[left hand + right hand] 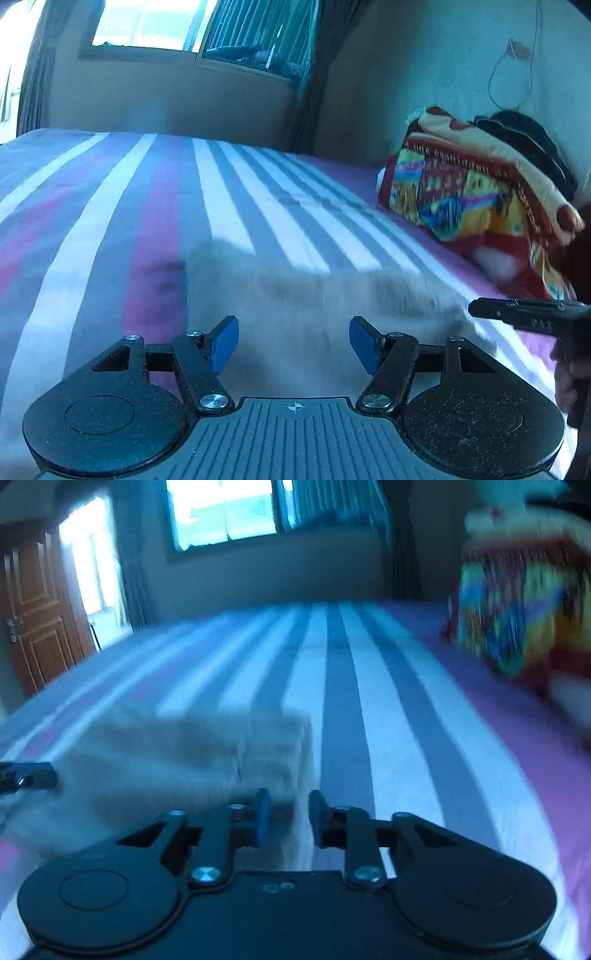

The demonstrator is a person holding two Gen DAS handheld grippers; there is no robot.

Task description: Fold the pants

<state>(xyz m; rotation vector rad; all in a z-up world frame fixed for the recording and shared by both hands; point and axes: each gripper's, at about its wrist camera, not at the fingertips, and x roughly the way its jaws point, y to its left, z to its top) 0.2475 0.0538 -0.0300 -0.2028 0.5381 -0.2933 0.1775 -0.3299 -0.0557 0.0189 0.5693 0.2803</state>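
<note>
Two grippers are seen above a bed whose sheet (pixel 229 206) is a smooth woven cloth, striped lengthwise in white, grey and purple-pink. Toward the left of the room a panelled wooden door (pixel 40 616) is seen, then a bright window (pixel 225 511) with pleated teal curtains. On the sheet lie the pants (pixel 295 295), a pale beige, soft-looking cloth folded into a roughly rectangular block with a straight far edge; its surface is blurred, so finer texture cannot be told. At the right, against the wall, a plush blanket (pixel 476 184) with a bright patchwork print and a fringed border is heaped. The left gripper (pixel 293 345), black with blue pads, is held with its jaws well apart over the pants; nothing is clamped between them. The right gripper (pixel 289 818) is held at the right edge of the pants, its jaws narrowed but with a clear gap; no cloth is seen pinched between the pads.
</note>
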